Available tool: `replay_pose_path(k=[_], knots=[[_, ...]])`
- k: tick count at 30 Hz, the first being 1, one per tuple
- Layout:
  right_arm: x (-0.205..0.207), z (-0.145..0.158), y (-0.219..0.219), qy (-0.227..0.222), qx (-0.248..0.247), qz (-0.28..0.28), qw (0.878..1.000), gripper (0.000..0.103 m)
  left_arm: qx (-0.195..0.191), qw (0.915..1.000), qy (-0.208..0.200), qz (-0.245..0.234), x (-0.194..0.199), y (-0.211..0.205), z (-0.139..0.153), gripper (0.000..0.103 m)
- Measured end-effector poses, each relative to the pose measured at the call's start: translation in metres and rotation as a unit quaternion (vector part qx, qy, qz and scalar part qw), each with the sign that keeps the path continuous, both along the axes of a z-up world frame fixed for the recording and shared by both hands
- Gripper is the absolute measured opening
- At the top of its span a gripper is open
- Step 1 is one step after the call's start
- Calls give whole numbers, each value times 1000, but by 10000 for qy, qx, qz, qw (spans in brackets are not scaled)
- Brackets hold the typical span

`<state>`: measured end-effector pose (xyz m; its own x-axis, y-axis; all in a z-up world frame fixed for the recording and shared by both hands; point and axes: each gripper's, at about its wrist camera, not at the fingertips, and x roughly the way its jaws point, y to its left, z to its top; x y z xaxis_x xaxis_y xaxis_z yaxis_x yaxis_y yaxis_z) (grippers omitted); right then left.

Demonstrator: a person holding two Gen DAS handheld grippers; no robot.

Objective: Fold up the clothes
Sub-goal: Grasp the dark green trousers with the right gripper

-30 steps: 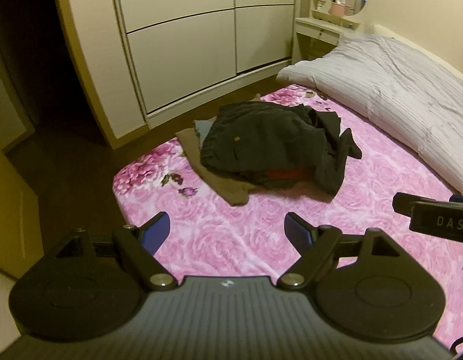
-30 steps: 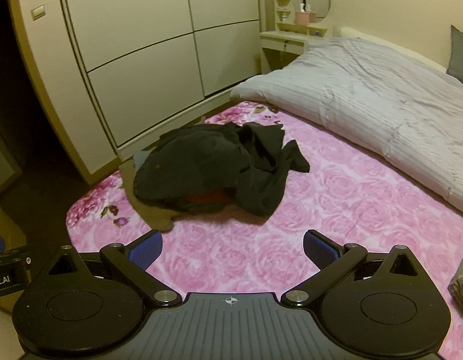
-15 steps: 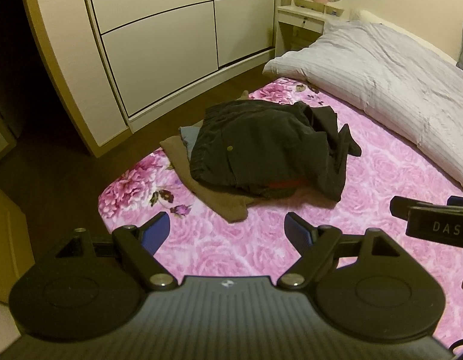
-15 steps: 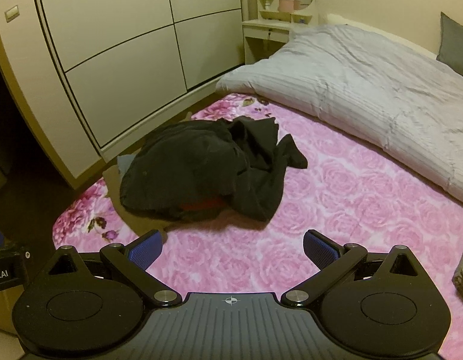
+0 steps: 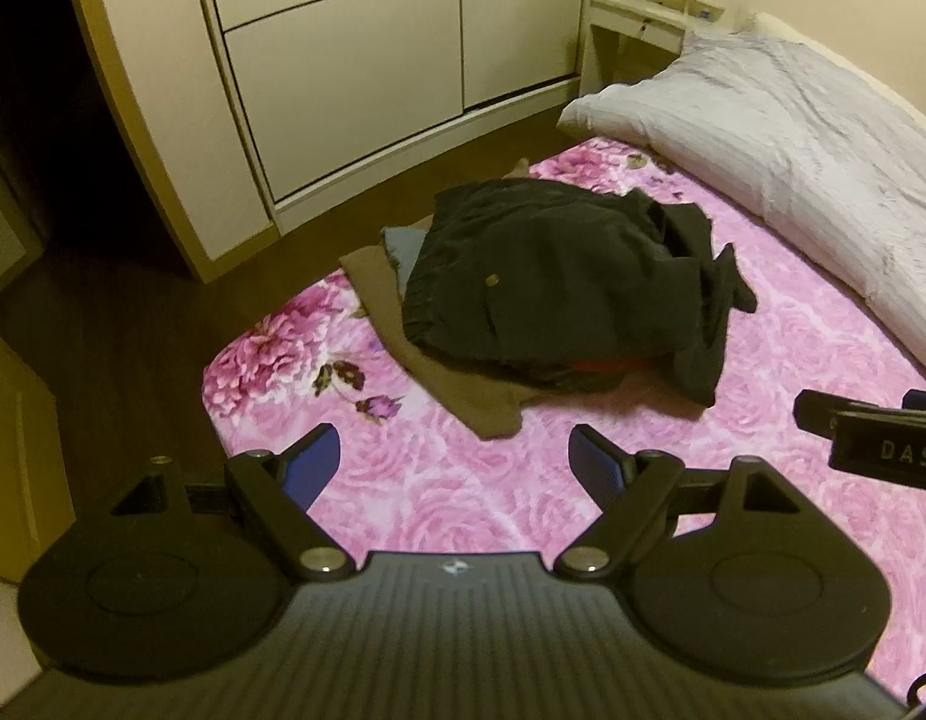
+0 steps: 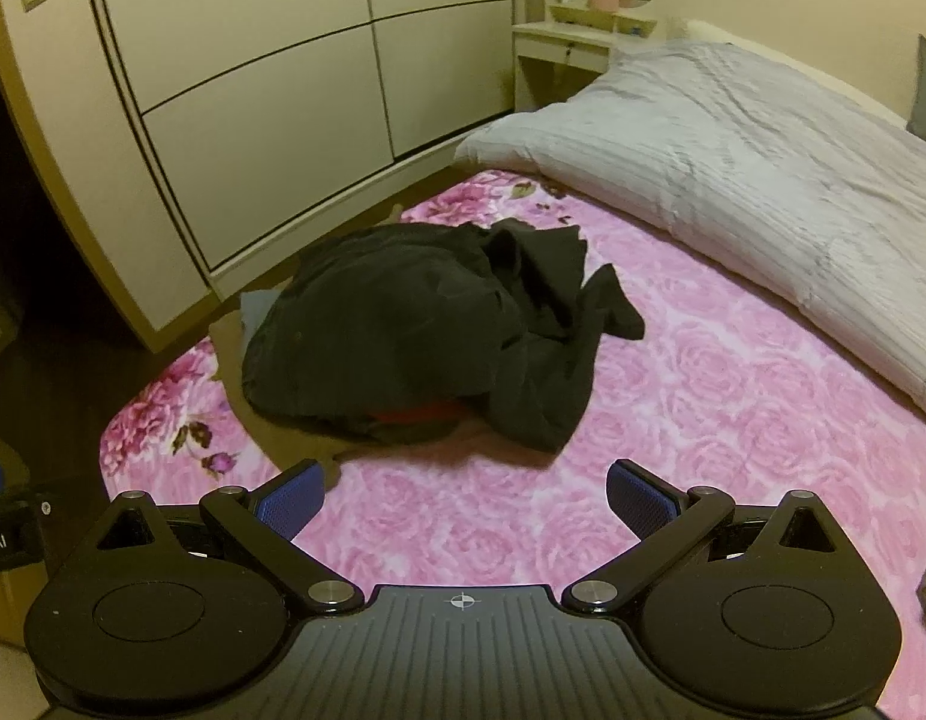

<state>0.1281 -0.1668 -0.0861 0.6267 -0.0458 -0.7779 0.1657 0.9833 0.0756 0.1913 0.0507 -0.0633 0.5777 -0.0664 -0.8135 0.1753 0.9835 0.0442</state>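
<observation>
Black trousers (image 5: pixel 559 282) top the clothes pile (image 6: pixel 403 348) on the pink bed (image 5: pixel 763 420) — both grippers, left gripper (image 5: pixel 451 459) and right gripper (image 6: pixel 466 501), have jaws wide, empty; pinch the waistband corners — lift clear.

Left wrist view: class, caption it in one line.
Open left gripper faces a black garment heaped on a pink floral blanket.

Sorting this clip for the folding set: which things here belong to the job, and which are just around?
Job:
- black garment, heaped on top, unfolded
- brown garment beneath it
- blue-grey garment, corner showing
- red garment, edge showing
- left gripper and right gripper, both open

Just around:
- pink floral blanket
- grey duvet
- wardrobe
- dressing table
</observation>
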Motion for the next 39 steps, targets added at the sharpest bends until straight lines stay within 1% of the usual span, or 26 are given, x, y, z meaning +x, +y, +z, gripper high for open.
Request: replay_pose_path(k=[3, 6, 9, 11, 13, 15, 20, 23, 26, 27, 28, 29, 35, 39], knots=[[6, -9, 8, -112, -205, 323, 9992, 102, 17, 9999, 161, 38, 16, 8, -12, 81], [14, -25, 22, -105, -699, 662, 9953, 102, 13, 9995, 328, 34, 35, 17, -25, 81], [23, -50, 39, -43, -1306, 969, 9867, 102, -4, 9989, 478, -14, 57, 27, -38, 81], [30, -68, 50, -60, -1737, 1169, 9778, 102, -13, 9983, 573, -58, 73, 34, -46, 81], [37, -86, 61, -79, -2162, 1379, 9665, 102, -9, 9978, 662, -98, 90, 41, -54, 81], [45, -104, 73, -112, -2597, 1612, 9521, 102, -20, 9971, 742, -144, 108, 48, -62, 81], [66, -148, 97, -287, -3523, 2259, 9078, 102, -67, 9954, 905, -318, 156, 58, -82, 81], [82, -176, 109, -224, -3837, 2537, 8876, 102, -81, 9942, 985, -415, 184, 61, -94, 80], [98, -203, 116, -173, -4016, 2730, 8740, 101, -91, 9929, 1065, -528, 207, 60, -107, 79], [105, -211, 119, -155, -4078, 2788, 8693, 100, -88, 9923, 1092, -572, 215, 59, -112, 79], [112, -219, 123, -137, -4139, 2846, 8646, 96, -87, 9918, 1115, -613, 223, 59, -117, 79], [119, -226, 126, -120, -4200, 2903, 8597, 95, -88, 9913, 1142, -646, 230, 58, -123, 78], [149, -268, 145, -180, -4476, 3371, 8281, 94, -112, 9884, 1295, -784, 268, 55, -150, 78], [167, -298, 159, -280, -4814, 3697, 7942, 94, -159, 9857, 1407, -916, 286, 49, -164, 78]])
